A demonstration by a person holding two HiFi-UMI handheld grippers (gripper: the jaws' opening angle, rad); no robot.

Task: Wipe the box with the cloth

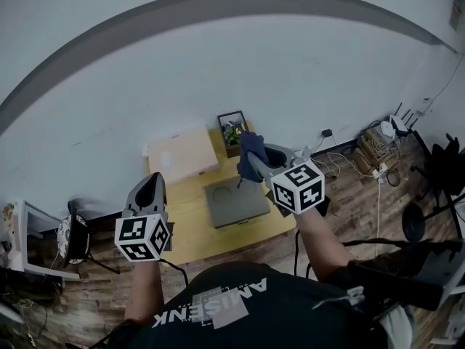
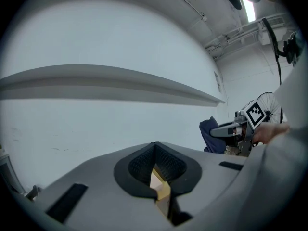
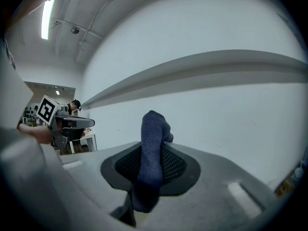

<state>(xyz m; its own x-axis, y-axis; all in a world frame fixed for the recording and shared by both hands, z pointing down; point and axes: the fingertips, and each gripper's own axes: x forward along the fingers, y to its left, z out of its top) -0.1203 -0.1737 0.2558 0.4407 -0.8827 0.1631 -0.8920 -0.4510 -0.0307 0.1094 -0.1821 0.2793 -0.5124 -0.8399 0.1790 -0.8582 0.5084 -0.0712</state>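
A flat grey box (image 1: 234,203) lies in the middle of a small wooden table (image 1: 187,227). My right gripper (image 1: 254,163) hangs above the box's far right corner, shut on a dark blue cloth (image 1: 249,155). In the right gripper view the cloth (image 3: 153,150) stands up between the jaws and droops toward the camera. My left gripper (image 1: 152,183) is shut with nothing in it, raised over the table's left edge. In the left gripper view its pads (image 2: 144,165) meet, and the right gripper with the cloth (image 2: 211,134) shows at the right.
A tan cardboard box (image 1: 182,155) sits at the table's far left. A small black-framed box of greenery (image 1: 232,131) stands at the far edge against the white wall. Cables and devices (image 1: 378,151) lie on the wooden floor at the right, and a chair (image 1: 73,238) at the left.
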